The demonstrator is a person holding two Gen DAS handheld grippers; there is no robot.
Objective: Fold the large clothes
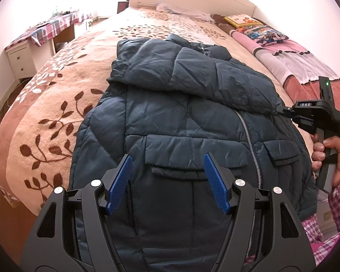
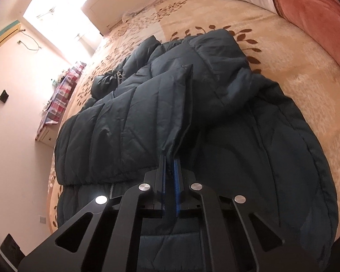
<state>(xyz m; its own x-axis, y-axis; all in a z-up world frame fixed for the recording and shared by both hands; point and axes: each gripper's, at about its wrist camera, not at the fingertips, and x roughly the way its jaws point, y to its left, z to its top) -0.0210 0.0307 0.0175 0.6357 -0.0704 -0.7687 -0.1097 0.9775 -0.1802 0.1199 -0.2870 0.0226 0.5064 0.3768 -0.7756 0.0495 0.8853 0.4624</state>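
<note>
Right tool [image 2: 169,161] pinches the jacket [image 1: 181,122] cuff, hiding its edge; left tool [image 1: 167,181] hovers spread.

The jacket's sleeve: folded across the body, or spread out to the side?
Folded across. The sleeve lies over the jacket front, its cuff pinched in the shut right hand-held gripper.

The left hand-held gripper [image 1: 167,181] hovers with jaws spread wide, while the right hand-held gripper [image 2: 170,165] is clamped tight.
</note>
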